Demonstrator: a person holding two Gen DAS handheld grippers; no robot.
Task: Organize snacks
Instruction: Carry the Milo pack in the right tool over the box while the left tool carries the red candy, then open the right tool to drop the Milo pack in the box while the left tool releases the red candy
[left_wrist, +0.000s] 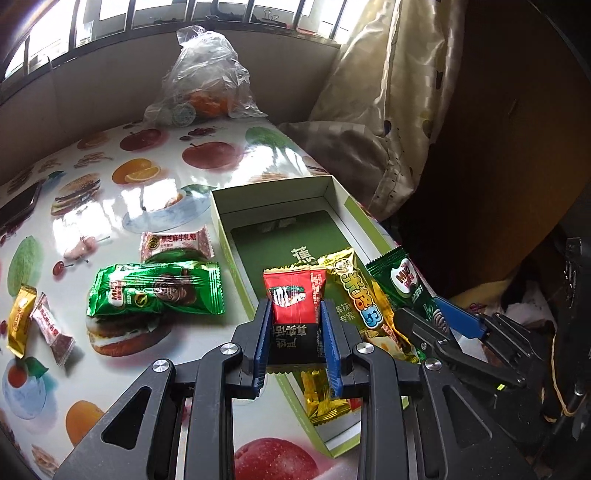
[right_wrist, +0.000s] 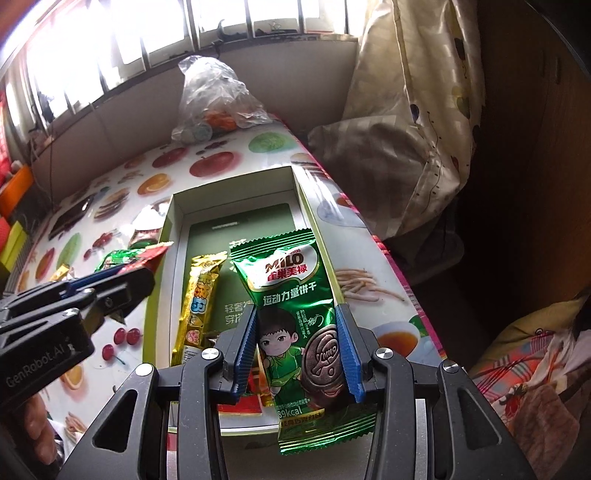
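My left gripper (left_wrist: 295, 314) is shut on a red and black snack packet (left_wrist: 295, 295) and holds it over the near end of the open green box (left_wrist: 236, 254). My right gripper (right_wrist: 297, 332) is shut on a green Milo biscuit packet (right_wrist: 291, 295) above the same box (right_wrist: 173, 221); that packet also shows in the left wrist view (left_wrist: 402, 280). A gold snack bar (left_wrist: 351, 291) lies inside the box. On the table to the left lie another green Milo packet (left_wrist: 155, 291), a pink candy (left_wrist: 175, 242), a yellow candy (left_wrist: 20, 319) and a pink-white candy (left_wrist: 51, 332).
The fruit-print table (left_wrist: 110, 177) has a clear plastic bag with oranges (left_wrist: 207, 81) at the far edge by the window wall. A dark phone (left_wrist: 18, 210) lies at the far left. A curtain (left_wrist: 388, 92) and bedding hang off the table's right edge.
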